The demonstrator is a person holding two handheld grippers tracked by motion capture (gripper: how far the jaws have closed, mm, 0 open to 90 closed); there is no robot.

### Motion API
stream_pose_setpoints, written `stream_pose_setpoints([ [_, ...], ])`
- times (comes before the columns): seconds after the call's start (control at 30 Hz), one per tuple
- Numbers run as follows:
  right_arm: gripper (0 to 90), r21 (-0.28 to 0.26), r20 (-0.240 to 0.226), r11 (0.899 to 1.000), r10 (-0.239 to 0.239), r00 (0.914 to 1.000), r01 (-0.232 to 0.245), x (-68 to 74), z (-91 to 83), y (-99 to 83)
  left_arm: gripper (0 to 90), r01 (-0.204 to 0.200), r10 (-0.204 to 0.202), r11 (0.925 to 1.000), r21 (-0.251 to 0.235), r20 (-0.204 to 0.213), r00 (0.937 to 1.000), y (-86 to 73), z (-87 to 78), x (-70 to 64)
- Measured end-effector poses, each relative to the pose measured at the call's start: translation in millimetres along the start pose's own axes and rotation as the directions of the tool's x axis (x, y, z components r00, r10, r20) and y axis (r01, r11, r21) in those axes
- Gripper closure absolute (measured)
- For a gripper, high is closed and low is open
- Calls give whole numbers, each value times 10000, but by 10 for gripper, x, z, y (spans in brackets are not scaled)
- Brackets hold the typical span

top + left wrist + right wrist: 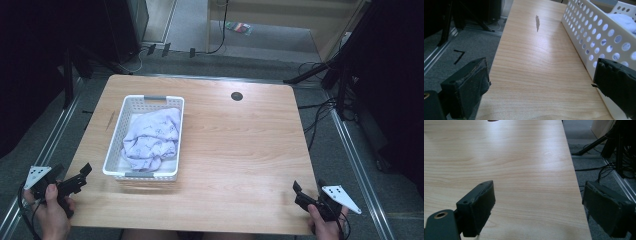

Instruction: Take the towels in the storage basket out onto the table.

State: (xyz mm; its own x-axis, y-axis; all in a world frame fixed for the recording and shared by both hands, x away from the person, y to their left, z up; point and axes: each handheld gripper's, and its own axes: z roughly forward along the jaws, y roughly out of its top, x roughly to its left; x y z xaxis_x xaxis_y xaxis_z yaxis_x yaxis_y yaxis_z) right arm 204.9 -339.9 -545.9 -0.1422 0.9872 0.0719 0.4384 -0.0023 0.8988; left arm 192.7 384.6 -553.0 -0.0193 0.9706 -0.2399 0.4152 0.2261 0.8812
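- The white perforated basket [144,172] is seen toward the table's [240,150] left edge, its long side running from near edge to far edge, with a pale printed cloth [152,137] bunched inside it.
- The left gripper [80,179] is held at the near left corner with its jaws spread wide and nothing between them; in the left gripper view the basket wall [599,37] lies just beside one jaw, apart from it.
- The right gripper [299,194] is held at the near right corner, well apart from the basket — its jaws are likewise spread and empty over bare wood [511,170].
- The step in hand is judged to be the reach for the cloth, most readily made by the left gripper.
- The jaws are best carried over the rim and lowered onto a raised fold — not driven into the holed wall.
- A single fold near the top should be pinched, since a deep bite may drag the light basket along.
- The basket may need steadying at its near rim by the right gripper.
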Motion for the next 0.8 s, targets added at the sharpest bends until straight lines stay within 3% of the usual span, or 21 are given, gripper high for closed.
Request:
stream_pose_setpoints([
  [0.17, 114, 21, -26, 10000, -36, 10000, 36, -2, 2, 1, 5, -42, 46, 9998, 219, -177, 9998, 10, 14, -9],
  [0.37, 114, 29, -20, 10000, -5, 10000, 5, -7, 10, 6, 5, -93, 91, 9997, 223, 112, 9999, 52, -43, 24],
  [0.47, 114, 34, -1, 10000, -45, 10000, 45, -3, 13, 8, 5, 759, -761, 9971, 62, 766, 9941, 137, -90, 60],
  [0.53, 115, 21, -12, 10000, -67, 10000, 67, -2, 13, 7, 5, 589, -578, 9982, -136, 670, 9961, 236, -154, 40],
  [0.6, 115, 25, 3, 10000, -73, 10000, 73, -4, 15, 8, 3, 710, -669, 9968, -378, 1007, 9927, 347, -239, 6],
  [0.73, 118, 50, 35, 10000, -56, 10000, 56, -2, 17, 9, 0, 481, -444, 9983, -316, 1082, 9931, 404, -275, -75],
  [0.8, 118, 64, 48, 10000, -26, 10000, 26, 0, 16, 9, 0, 173, -155, 9997, -152, 1094, 9939, 428, -269, -135],
])
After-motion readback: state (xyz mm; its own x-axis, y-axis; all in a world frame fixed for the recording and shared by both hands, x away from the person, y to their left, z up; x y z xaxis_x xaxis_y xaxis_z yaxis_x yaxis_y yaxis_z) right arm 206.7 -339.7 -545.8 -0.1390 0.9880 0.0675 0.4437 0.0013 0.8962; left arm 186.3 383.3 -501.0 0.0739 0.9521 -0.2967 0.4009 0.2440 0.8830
